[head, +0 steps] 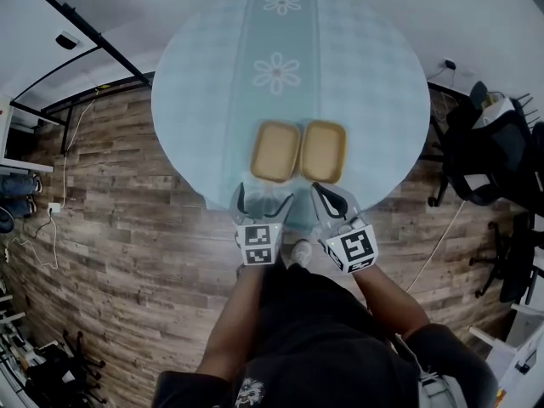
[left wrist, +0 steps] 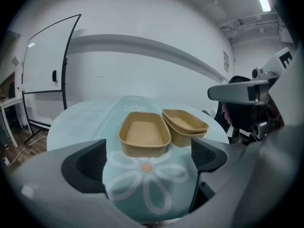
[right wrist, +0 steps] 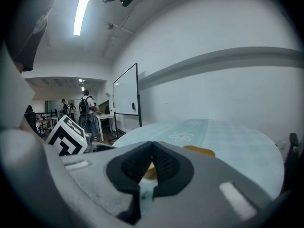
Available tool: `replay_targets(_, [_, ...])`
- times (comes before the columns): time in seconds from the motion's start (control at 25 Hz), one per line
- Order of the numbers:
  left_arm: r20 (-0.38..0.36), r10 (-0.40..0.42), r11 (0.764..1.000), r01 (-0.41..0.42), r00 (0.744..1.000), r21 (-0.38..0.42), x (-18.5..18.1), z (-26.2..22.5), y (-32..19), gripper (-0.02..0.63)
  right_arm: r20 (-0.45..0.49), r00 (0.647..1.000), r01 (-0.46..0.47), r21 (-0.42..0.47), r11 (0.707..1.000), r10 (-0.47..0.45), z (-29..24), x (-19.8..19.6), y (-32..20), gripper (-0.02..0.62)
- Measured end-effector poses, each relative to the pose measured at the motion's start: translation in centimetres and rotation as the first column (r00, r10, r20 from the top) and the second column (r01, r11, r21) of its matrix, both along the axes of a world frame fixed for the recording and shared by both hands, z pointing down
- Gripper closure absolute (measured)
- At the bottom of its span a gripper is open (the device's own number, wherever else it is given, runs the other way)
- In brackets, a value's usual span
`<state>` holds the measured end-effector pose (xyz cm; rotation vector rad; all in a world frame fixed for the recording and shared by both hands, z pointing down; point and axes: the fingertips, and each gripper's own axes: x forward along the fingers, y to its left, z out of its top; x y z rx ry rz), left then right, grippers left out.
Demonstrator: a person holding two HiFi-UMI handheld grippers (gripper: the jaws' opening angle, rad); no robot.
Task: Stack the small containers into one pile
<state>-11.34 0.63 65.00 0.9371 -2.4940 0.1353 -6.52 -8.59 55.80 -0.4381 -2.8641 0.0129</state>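
The left gripper [head: 265, 196] is held at the near end of the flowered runner [head: 276, 32] that crosses a round table [head: 195, 100]. Its jaws are spread wide, with only cloth and a printed flower between them. Straight ahead, sitting on the runner, is a single tan container [head: 274, 151]. It is an empty oblong tub, and its long axis runs along the runner, so it points away from the gripper with one short end facing the jaws.

Just off the runner's right edge, level with that tub, is a second tan container [head: 324, 150]. The left gripper view shows two rims on it (so it looks like two tubs already nested). The two lie parallel and just beside each other; whether they touch cannot be told.

The right gripper [head: 321, 192] is held to the right of the runner's near end, facing the nested pair. Its jaws are pressed together and hold nothing.

The left gripper appears the nearer to the single tub and lines up with its near end. From there the tub would probably have to be moved to the right, off the runner, onto the pair.
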Motion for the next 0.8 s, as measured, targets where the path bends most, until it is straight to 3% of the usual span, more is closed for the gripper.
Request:
replay_targets(0.16, [-0.032, 0.009, 0.999, -0.01, 0.999, -0.037, -1.2, 1.3, -0.8, 0.038, -0.005, 1.0, -0.008, -0.008, 1.0, 0.008, 0.5, 0.0, -0.5, 0.594])
replay_targets(0.8, [-0.138, 0.005, 0.984, -0.03, 0.99, -0.178, -3.4, 4.0, -3.0, 0.041, -0.048, 0.998, -0.049, -0.024, 0.998, 0.048, 2.0, 0.6, -3.9, 0.594])
